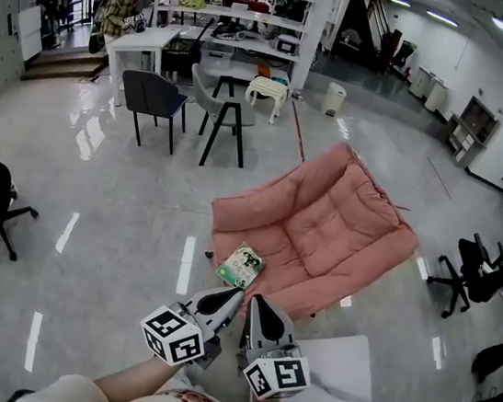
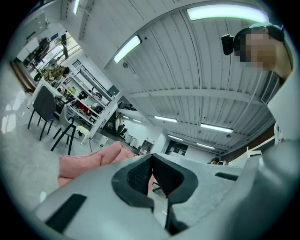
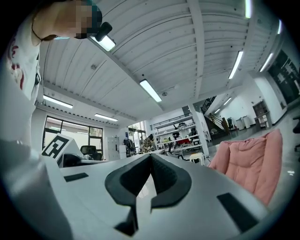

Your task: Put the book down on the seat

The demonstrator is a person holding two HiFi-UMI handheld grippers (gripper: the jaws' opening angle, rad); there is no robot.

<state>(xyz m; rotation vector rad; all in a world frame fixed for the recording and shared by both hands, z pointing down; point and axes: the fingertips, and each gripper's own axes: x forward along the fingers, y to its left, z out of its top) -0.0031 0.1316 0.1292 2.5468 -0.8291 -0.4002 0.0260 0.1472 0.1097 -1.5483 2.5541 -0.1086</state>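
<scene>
Seen from the head view, a wide pink cushioned seat (image 1: pixel 322 229) lies low on a glossy grey floor (image 1: pixel 114 251), right of the frame's centre. A small book (image 1: pixel 241 266) with a green and white cover lies flat at the seat's lower left corner; it seems to rest on the cushion's edge, though the view is too small to be sure. No gripper touches it.

At the bottom centre, two sleeved arms hold the grippers side by side, both pointing up the frame toward the book. The left gripper (image 1: pixel 238 293) has its fingers pressed together with nothing between them, its tip just below the book. The right gripper (image 1: pixel 254 300) sits just beside it, fingers likewise together and empty.

A white slab (image 1: pixel 346 385) shows at the lower right. A dark chair (image 1: pixel 154 98) and a grey chair (image 1: pixel 222 112) stand in the upper left, well apart from the seat.
</scene>
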